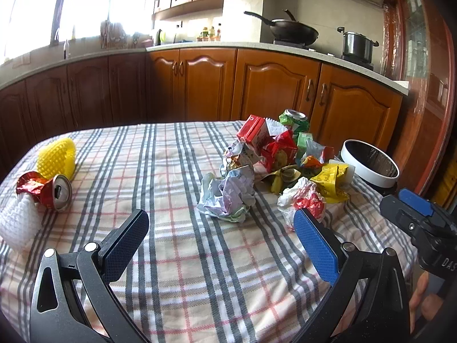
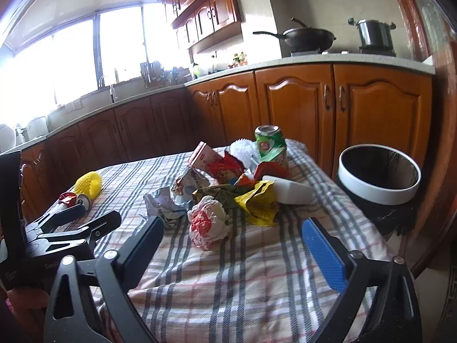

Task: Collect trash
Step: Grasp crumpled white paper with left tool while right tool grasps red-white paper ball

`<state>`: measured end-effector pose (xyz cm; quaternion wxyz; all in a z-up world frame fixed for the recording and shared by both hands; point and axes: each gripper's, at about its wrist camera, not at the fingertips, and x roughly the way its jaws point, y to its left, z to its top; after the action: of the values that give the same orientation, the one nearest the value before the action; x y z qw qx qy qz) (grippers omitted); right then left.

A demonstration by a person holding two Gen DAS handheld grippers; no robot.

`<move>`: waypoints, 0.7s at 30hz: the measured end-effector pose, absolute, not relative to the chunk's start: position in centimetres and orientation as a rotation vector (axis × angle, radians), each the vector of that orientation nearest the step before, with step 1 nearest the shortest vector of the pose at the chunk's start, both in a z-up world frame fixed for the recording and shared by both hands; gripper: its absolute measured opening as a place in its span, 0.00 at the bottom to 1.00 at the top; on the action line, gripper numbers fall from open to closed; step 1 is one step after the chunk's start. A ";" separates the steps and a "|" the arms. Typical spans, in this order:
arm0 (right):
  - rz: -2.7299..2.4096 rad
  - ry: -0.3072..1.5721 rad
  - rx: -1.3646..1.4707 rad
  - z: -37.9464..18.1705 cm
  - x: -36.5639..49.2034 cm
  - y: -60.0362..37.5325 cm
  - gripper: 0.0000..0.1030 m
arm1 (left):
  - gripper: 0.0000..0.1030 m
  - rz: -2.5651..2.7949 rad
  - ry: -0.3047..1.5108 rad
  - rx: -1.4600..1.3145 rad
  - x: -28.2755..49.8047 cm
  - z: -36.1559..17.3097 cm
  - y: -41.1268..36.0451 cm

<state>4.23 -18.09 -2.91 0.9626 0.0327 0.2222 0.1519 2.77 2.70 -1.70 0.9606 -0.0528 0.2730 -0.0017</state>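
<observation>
A heap of trash [image 1: 280, 154] lies on the plaid tablecloth [image 1: 177, 245]: crumpled pale paper [image 1: 228, 194], a red-and-white wrapper [image 1: 305, 200], a yellow wrapper [image 1: 331, 180], a red carton [image 1: 254, 133] and a green can [image 1: 294, 118]. A crushed red can [image 1: 54, 191] lies at the left. My left gripper [image 1: 220, 223] is open and empty, just short of the pale paper. My right gripper [image 2: 231, 228] is open and empty, its fingers either side of the red-and-white wrapper [image 2: 208, 223]. The white-rimmed bin [image 2: 377, 174] stands off the table's right edge.
A yellow foam net [image 1: 58, 157] and a white foam net [image 1: 17, 223] lie at the table's left. Wooden cabinets [image 1: 257, 85] run behind, with a wok [image 1: 291, 30] and a pot [image 1: 357, 44] on the counter. The left gripper shows in the right wrist view [image 2: 71, 228].
</observation>
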 end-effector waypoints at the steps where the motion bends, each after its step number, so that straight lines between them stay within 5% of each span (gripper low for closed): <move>1: 0.314 0.458 0.069 -3.0 4.4 -18.0 0.87 | 1.00 -0.011 0.562 -0.120 3.0 -1.7 2.9; 14: 0.426 0.622 0.131 -4.8 8.8 -17.0 0.56 | 0.80 -0.067 0.683 -0.129 7.9 -2.9 3.4; 21: 0.464 0.707 0.135 -6.4 11.9 -15.8 0.55 | 0.67 -0.092 0.752 -0.135 10.9 -4.6 3.4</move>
<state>11.88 -15.83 -6.38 0.9097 0.0654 0.3429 0.2251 10.90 3.42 -4.57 0.9269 -0.0659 0.3668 -0.0451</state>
